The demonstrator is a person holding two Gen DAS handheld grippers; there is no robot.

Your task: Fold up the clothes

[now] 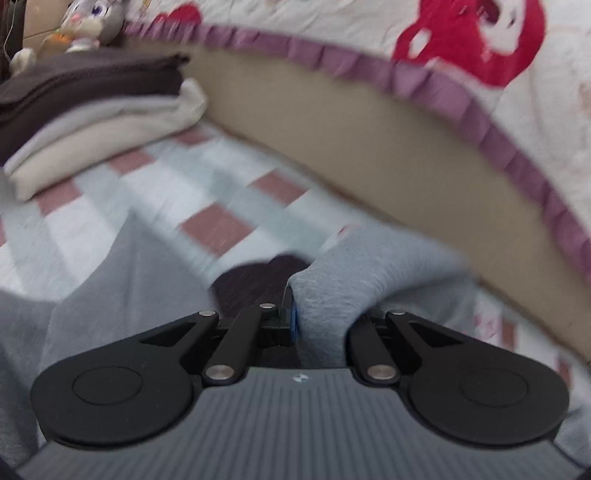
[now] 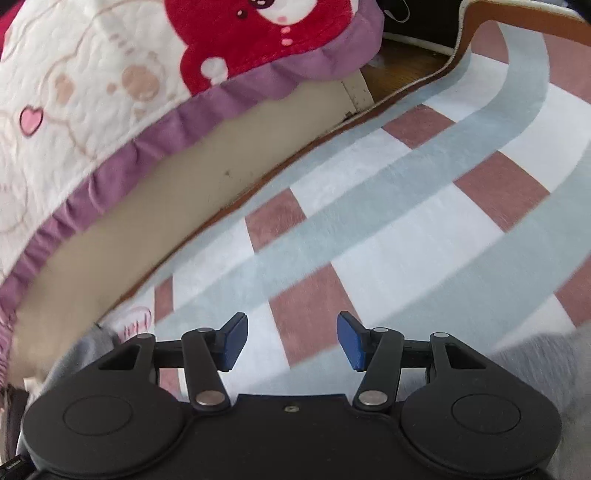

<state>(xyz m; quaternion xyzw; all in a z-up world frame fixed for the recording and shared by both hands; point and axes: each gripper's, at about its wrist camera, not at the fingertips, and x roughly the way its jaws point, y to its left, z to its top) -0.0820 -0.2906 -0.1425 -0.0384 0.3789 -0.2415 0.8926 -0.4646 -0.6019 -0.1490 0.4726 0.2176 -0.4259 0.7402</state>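
Note:
A grey garment (image 1: 369, 266) lies rumpled on the checked rug (image 1: 147, 184) in the left wrist view. My left gripper (image 1: 293, 314) is shut on a raised fold of it, so the cloth hides most of the fingers. A dark purple piece of cloth (image 1: 255, 284) shows just beyond the fold. In the right wrist view my right gripper (image 2: 291, 339) stands open above the rug (image 2: 406, 206), with nothing between its blue pads (image 2: 349, 341). Edges of the grey garment (image 2: 554, 354) show at the lower right and lower left of that view.
A stack of folded clothes (image 1: 92, 122), dark on top and cream below, sits on the rug at the left, with a stuffed rabbit (image 1: 88, 22) behind it. The beige bed side (image 2: 166, 184) and a white quilt with purple frill (image 2: 92, 74) border the rug. Wooden floor (image 2: 402, 70) lies beyond.

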